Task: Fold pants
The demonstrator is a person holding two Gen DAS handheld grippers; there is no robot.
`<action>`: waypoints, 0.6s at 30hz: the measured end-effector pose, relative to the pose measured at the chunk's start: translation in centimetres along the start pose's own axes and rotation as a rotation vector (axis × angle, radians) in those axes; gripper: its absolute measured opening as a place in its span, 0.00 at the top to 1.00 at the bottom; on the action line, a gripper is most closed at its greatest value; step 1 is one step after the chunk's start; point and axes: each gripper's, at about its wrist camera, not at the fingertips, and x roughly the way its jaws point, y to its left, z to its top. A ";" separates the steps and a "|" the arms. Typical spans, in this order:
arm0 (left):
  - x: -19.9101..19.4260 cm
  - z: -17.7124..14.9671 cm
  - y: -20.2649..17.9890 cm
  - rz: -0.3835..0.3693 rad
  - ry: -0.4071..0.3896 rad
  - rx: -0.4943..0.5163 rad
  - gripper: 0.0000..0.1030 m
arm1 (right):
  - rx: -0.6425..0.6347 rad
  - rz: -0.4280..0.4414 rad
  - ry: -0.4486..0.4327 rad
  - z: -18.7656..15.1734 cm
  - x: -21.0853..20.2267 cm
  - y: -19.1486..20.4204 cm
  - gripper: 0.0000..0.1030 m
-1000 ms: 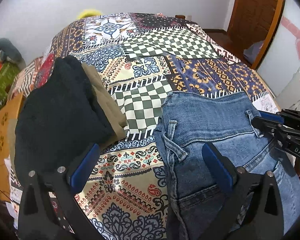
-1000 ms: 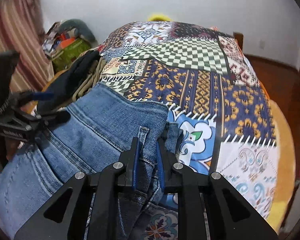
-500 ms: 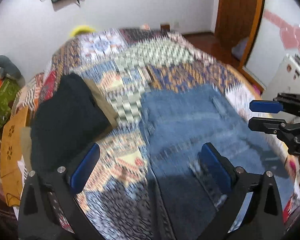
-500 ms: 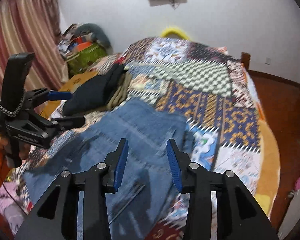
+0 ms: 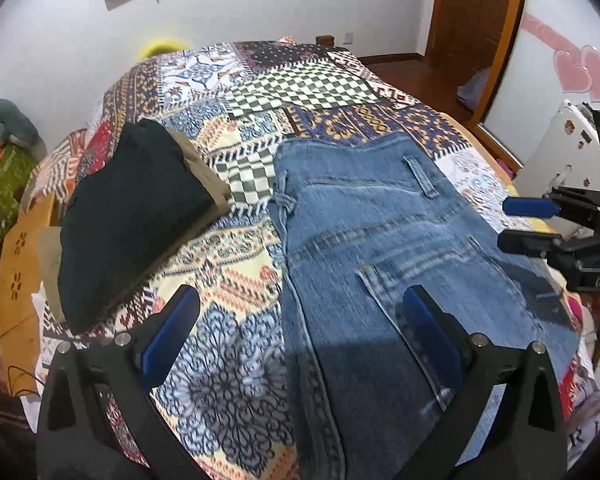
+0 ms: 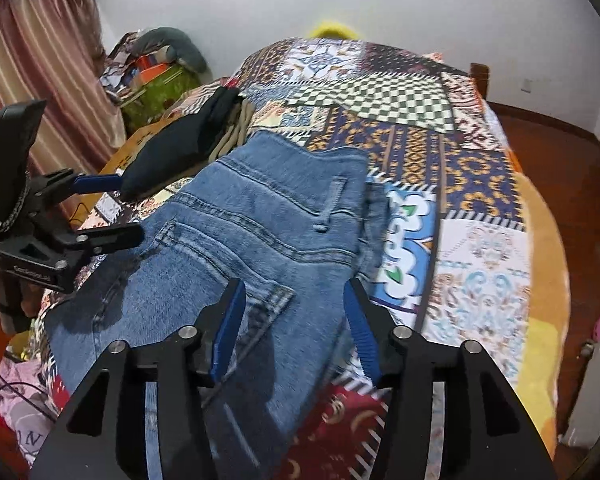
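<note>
Blue jeans (image 5: 380,240) lie flat on the patchwork bedspread, waistband toward the far end, a back pocket (image 6: 260,304) facing up. My left gripper (image 5: 300,308) hovers above the jeans' left edge, wide open and holding nothing. My right gripper (image 6: 294,304) hangs above the pocket area with its jaws opening; nothing is between them. In the left wrist view the right gripper (image 5: 528,220) shows at the right edge. In the right wrist view the left gripper (image 6: 112,208) shows at the left, open, above the jeans' side.
A folded stack, a dark garment (image 5: 128,216) on top of a khaki one (image 5: 204,168), lies on the bed left of the jeans. The bedspread (image 5: 300,88) stretches bare beyond them. Clutter (image 6: 156,76) and a curtain (image 6: 48,68) stand at the left, a wooden door (image 5: 472,12) at the right.
My right gripper let go of the jeans' waistband edge and its jaws spread. Both grippers rose and drew back from the jeans, which now lie flat.
</note>
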 end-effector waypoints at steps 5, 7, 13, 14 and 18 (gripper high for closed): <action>0.9 -1.2 0.5 -0.047 0.084 -0.006 0.00 | 0.042 -0.006 0.018 -1.4 -1.1 -0.4 0.32; 1.7 -1.6 1.2 -0.091 0.116 -0.039 0.00 | 0.047 0.004 0.043 -2.0 -0.9 -0.6 0.32; 4.7 -1.5 4.0 -0.287 0.216 -0.225 0.00 | 0.137 0.054 0.101 -3.6 0.9 -1.6 0.26; 5.1 -1.4 4.1 -0.303 0.224 -0.234 0.00 | 0.173 0.078 0.104 -3.7 1.3 -2.1 0.25; 6.2 -0.4 3.9 -0.324 0.234 -0.229 0.00 | 0.252 0.138 0.110 -3.3 2.5 -3.7 0.22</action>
